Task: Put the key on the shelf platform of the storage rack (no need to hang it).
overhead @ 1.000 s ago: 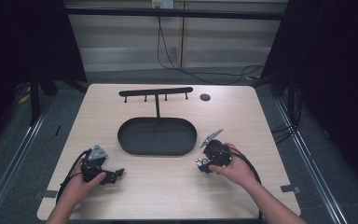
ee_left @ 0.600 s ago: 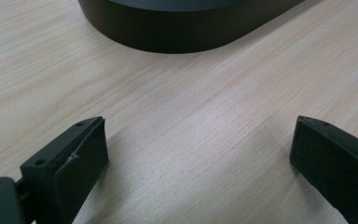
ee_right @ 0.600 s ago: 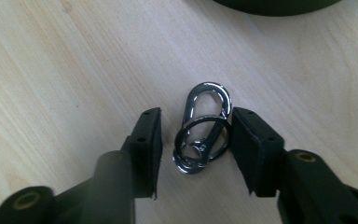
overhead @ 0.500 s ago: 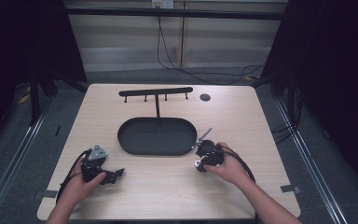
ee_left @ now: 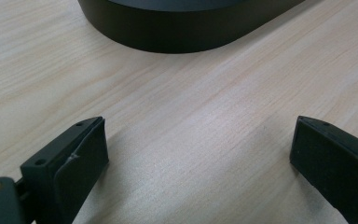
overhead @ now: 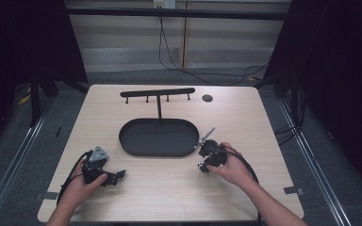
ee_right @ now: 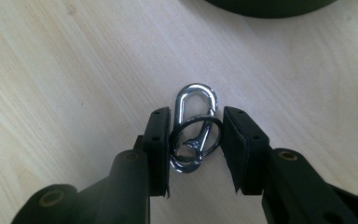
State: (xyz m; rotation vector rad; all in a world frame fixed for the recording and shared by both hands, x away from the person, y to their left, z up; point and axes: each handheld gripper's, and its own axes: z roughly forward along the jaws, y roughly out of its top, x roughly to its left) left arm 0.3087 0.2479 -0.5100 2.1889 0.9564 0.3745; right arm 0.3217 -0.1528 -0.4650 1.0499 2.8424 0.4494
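Since a second ago my right gripper (overhead: 206, 159) has slid in toward the right end of the oval black tray (overhead: 159, 137) and tipped down onto the worktop (overhead: 245, 113), while my left gripper (overhead: 104, 175) has stayed put near the front left. From the high view I see the tray in the middle of the worktop, with a black hook rack (overhead: 158, 92) standing behind it and a small dark disc (overhead: 207, 98) off to the rack's right. From the left gripper view, my fingers (ee_left: 81, 154) are spread wide over bare wood with nothing between them, and the tray's wall (ee_left: 182, 35) sits just ahead. From the right gripper view, my fingers (ee_right: 158, 142) stand part-way closed either side of a silver carabiner clip (ee_right: 193, 109) with a dark ring (ee_right: 196, 139) threaded on it, lying flat on the worktop just short of the tray; whether they touch the ring, I cannot tell.
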